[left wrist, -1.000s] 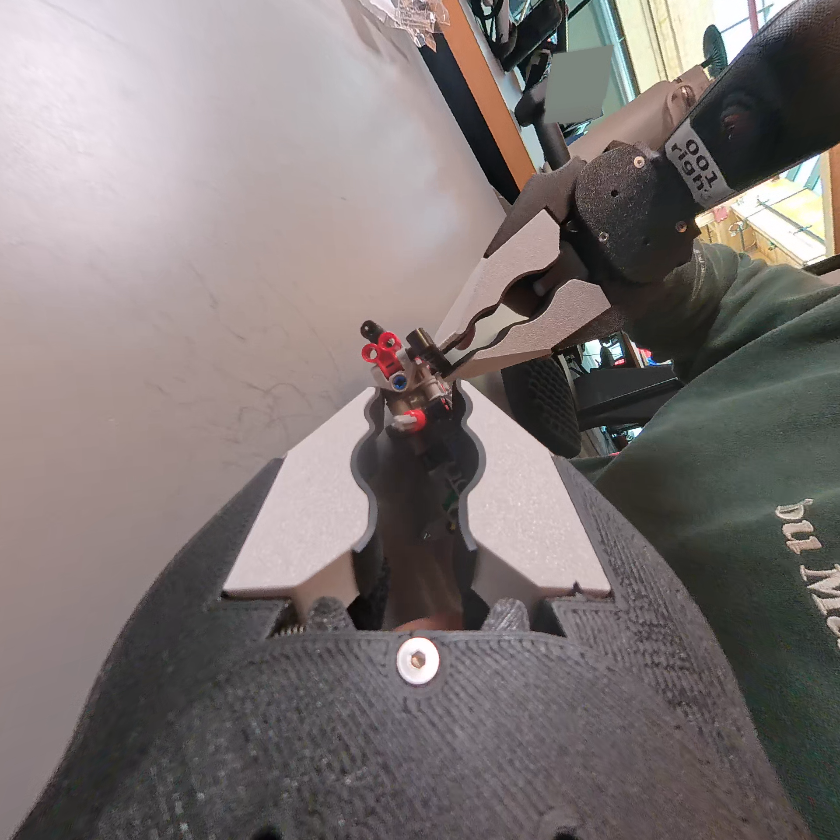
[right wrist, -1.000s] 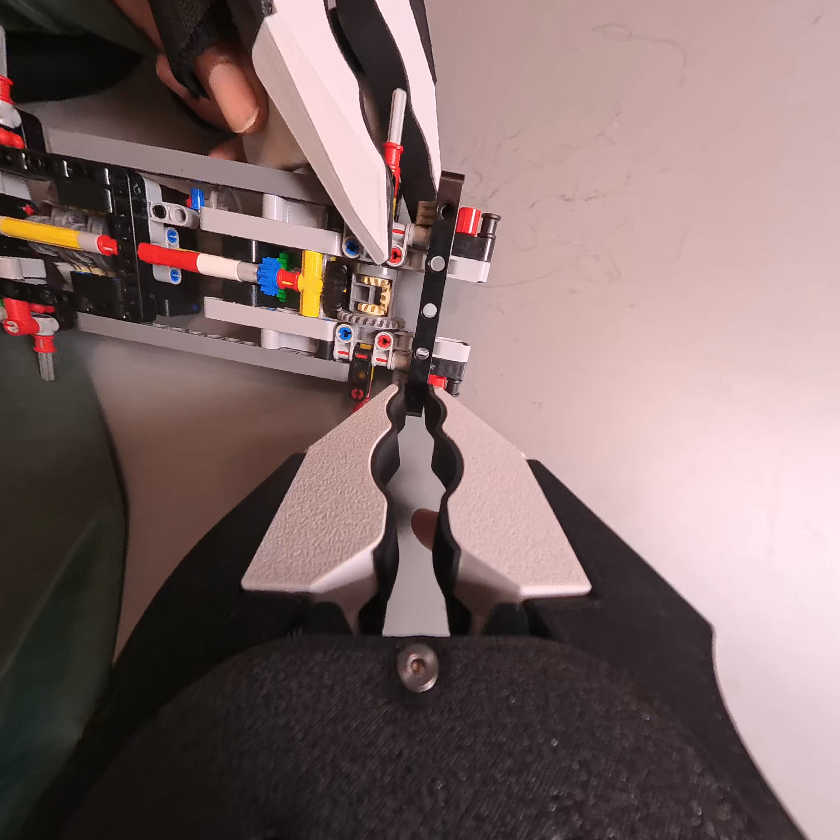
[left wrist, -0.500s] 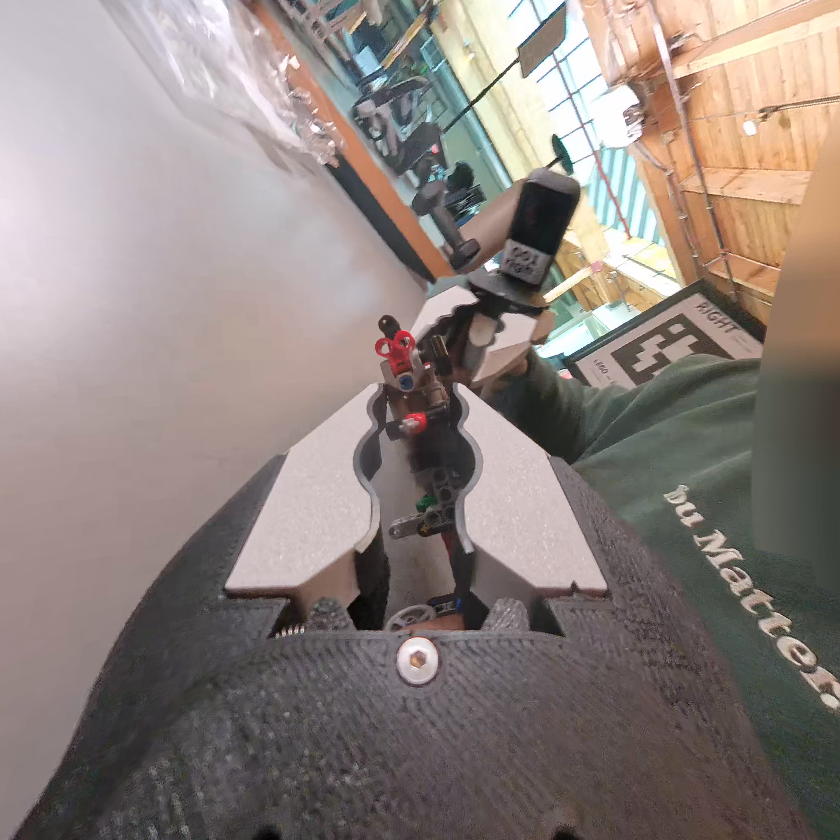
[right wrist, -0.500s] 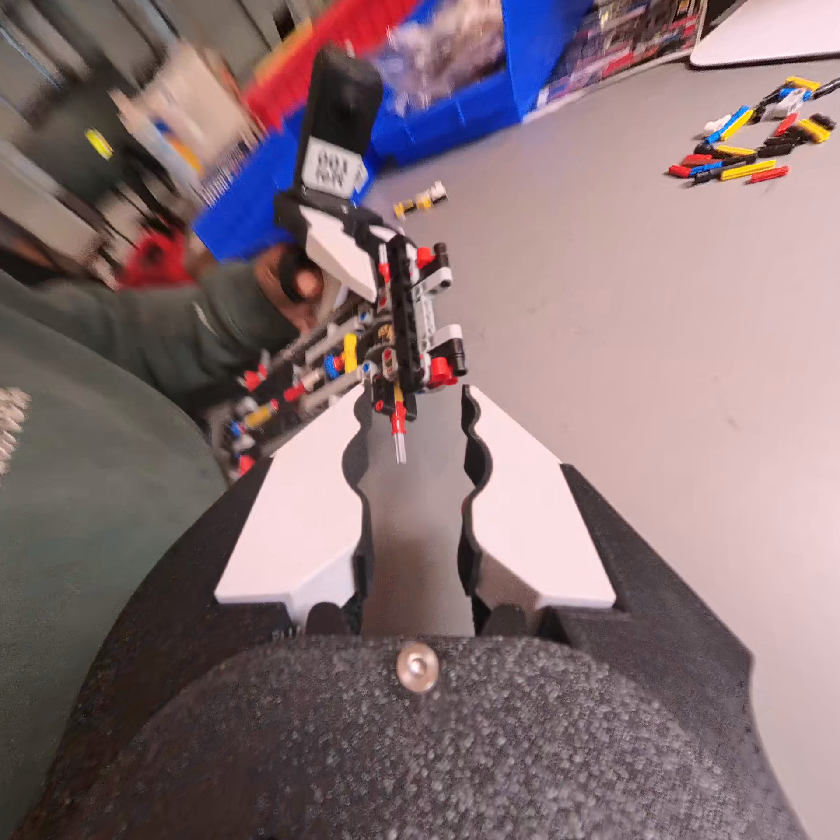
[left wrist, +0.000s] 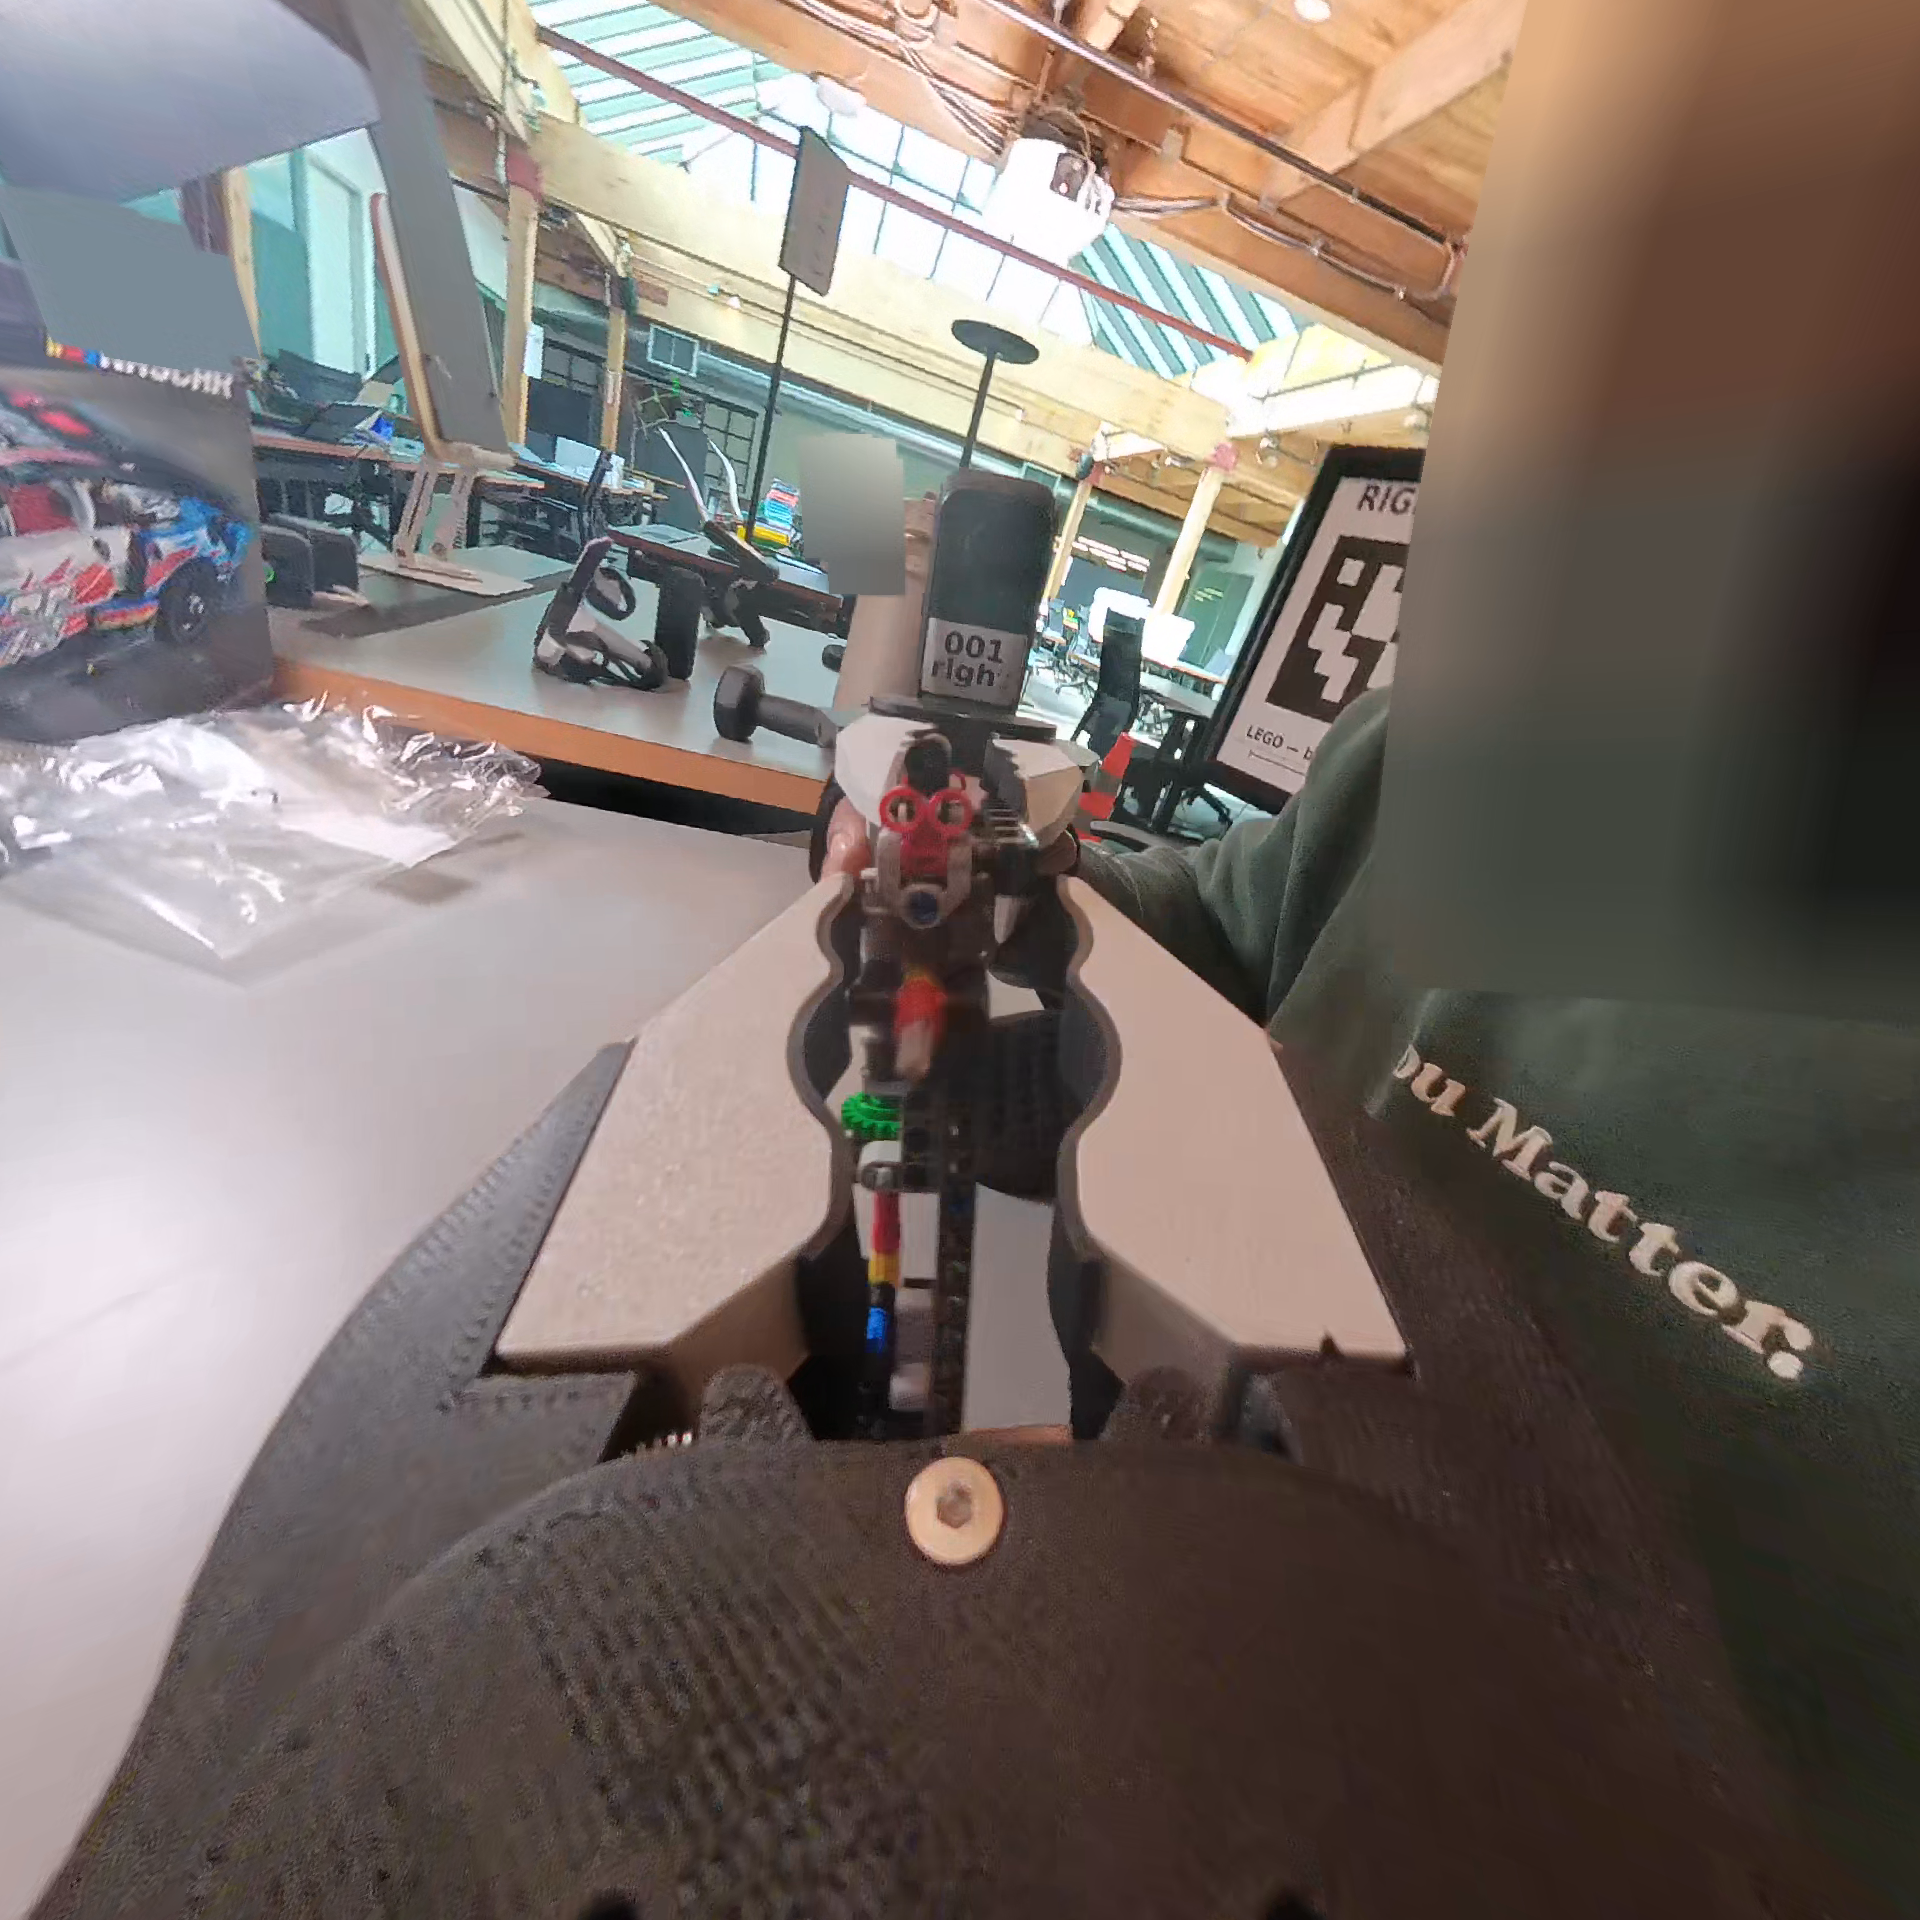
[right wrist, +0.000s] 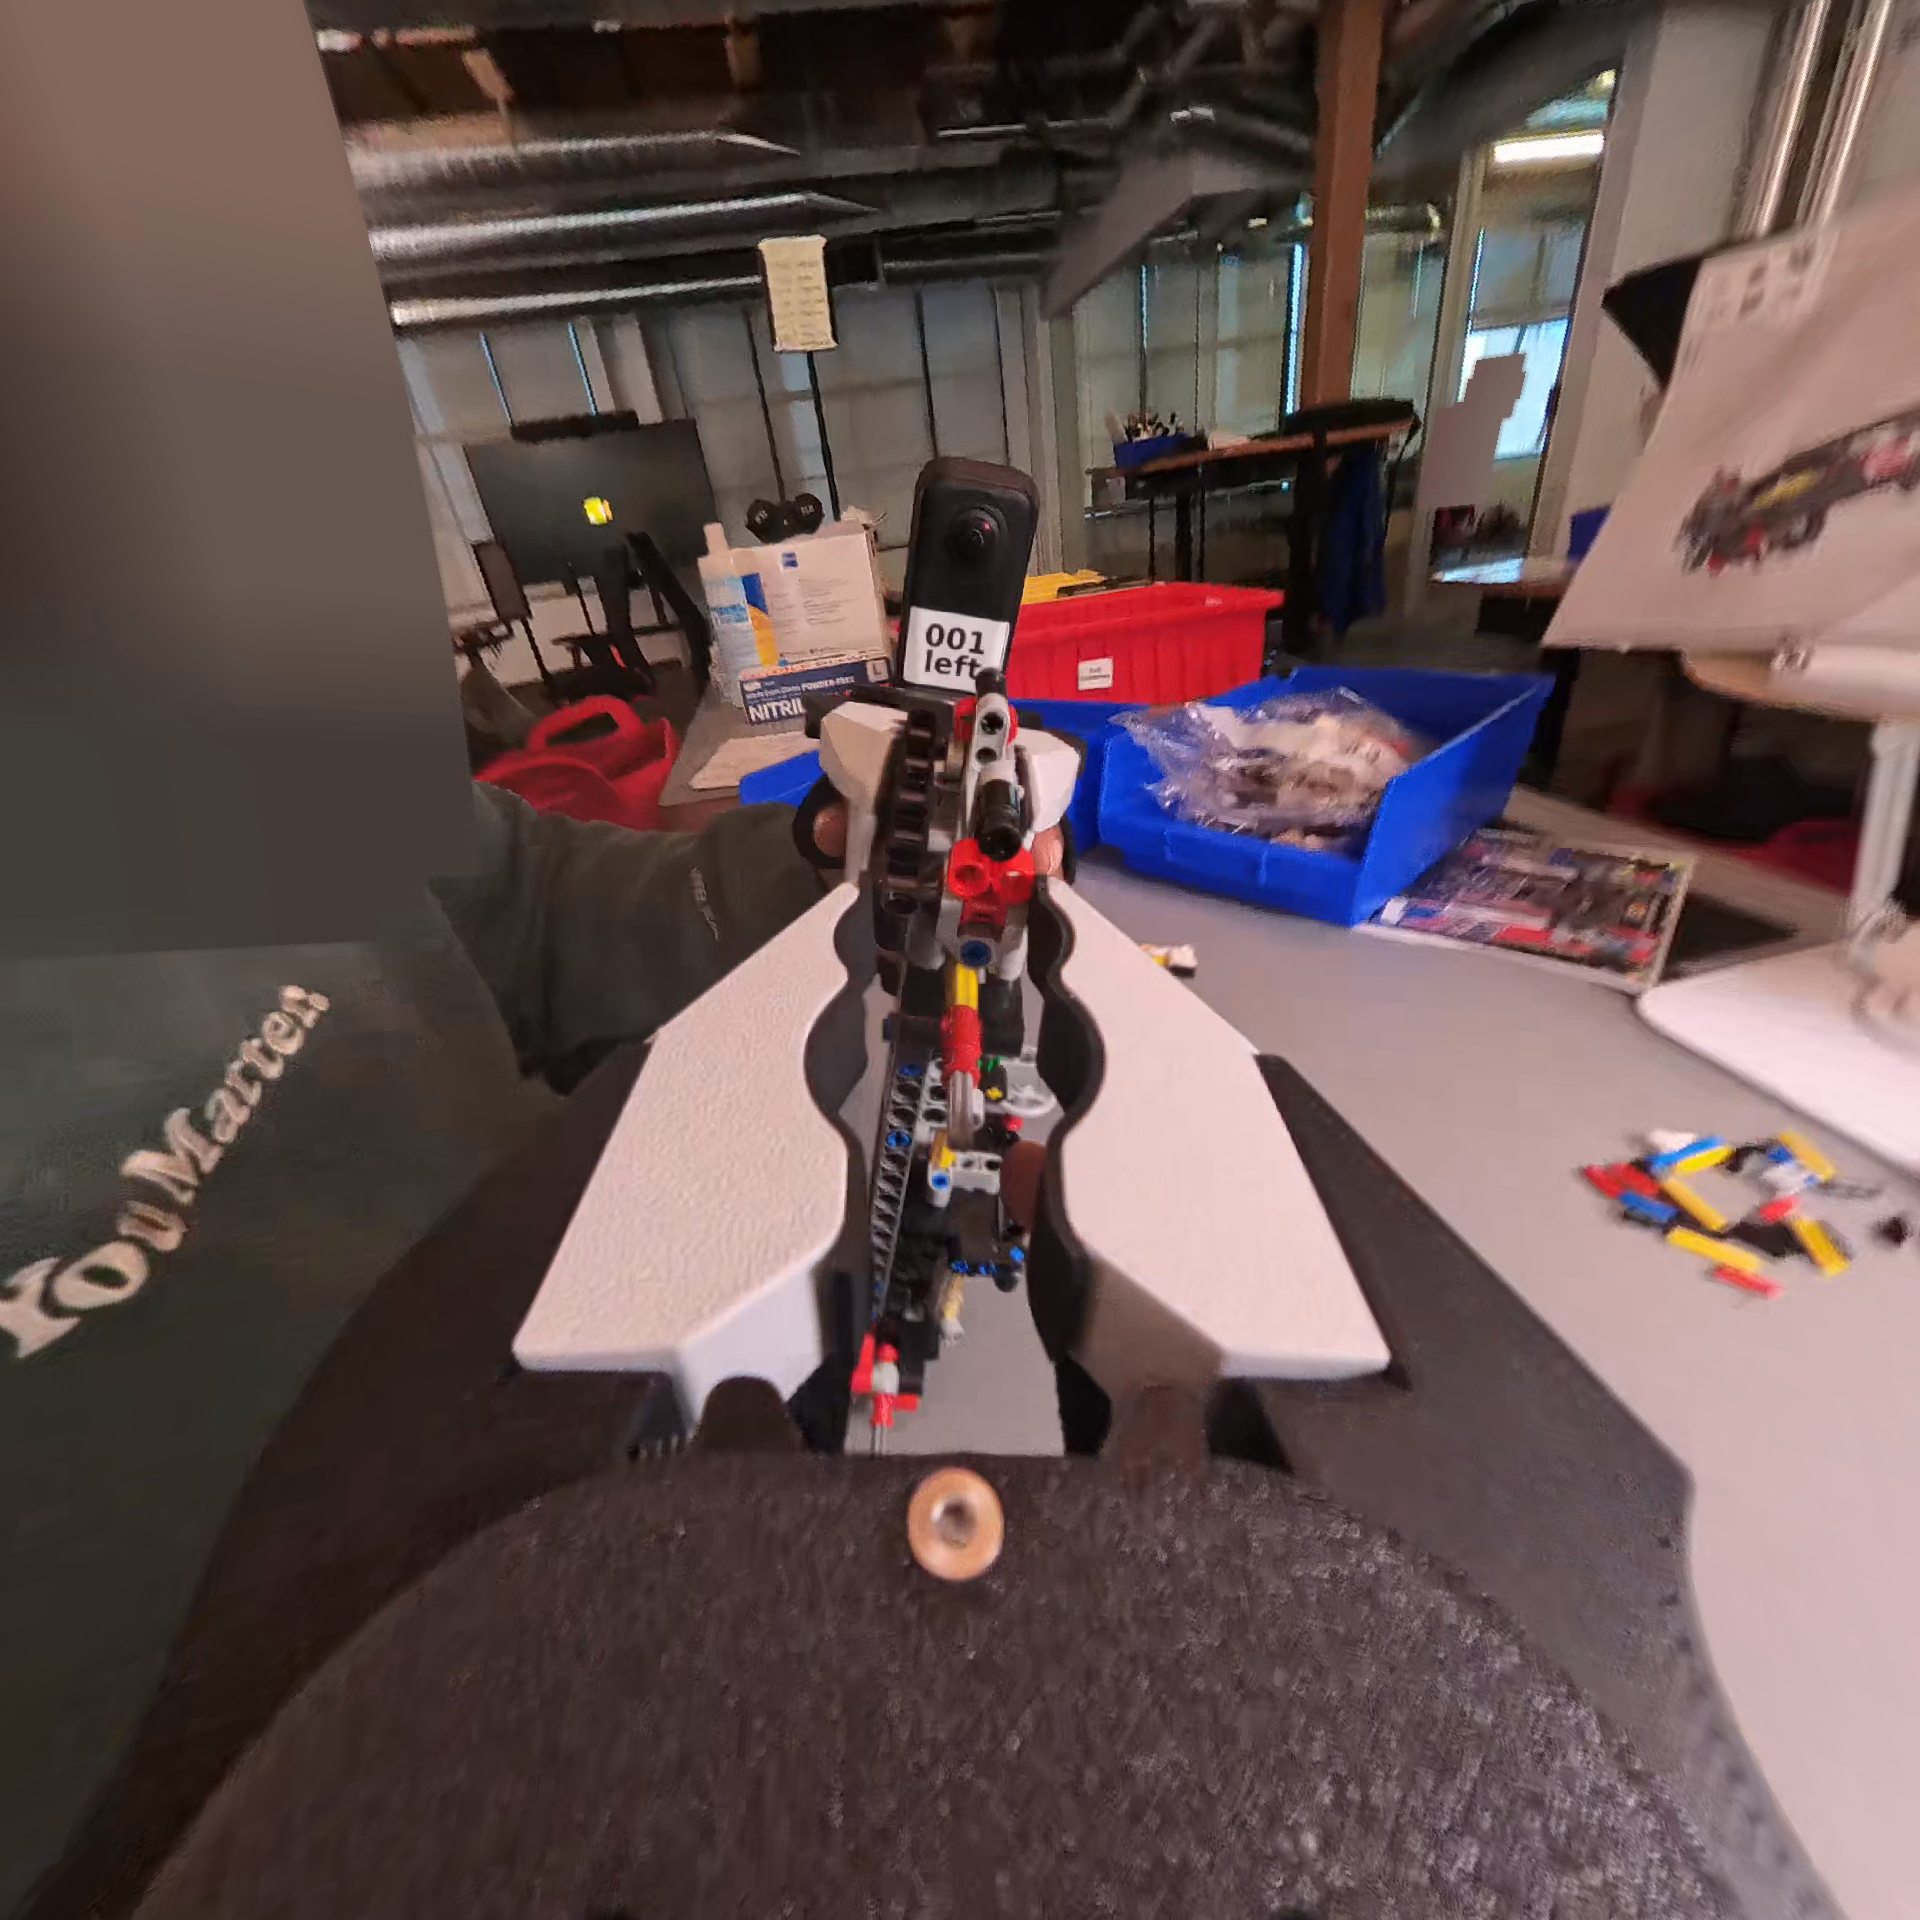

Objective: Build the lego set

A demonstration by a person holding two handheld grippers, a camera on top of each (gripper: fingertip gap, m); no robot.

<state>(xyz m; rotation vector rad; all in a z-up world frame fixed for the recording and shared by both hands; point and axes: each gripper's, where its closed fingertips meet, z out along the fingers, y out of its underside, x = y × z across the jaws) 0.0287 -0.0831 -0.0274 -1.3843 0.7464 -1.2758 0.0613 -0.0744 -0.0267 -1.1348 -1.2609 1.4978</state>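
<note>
Above the grey surface [right wrist: 1455, 1049], the long lego chassis [right wrist: 935, 1122] hangs lengthwise between both tongs. Left tongs [left wrist: 951, 904] clamp one end; right tongs [right wrist: 951, 914] look closed on the other. Judged light, rigid, but pin-jointed: grip the beams, not protruding axles.

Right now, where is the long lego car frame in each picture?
Left wrist view: lego frame runs up the middle between the left gripper fingers.
Right wrist view: frame at centre between the right gripper fingers.
Shared landmark: the green sweatshirt.
</note>
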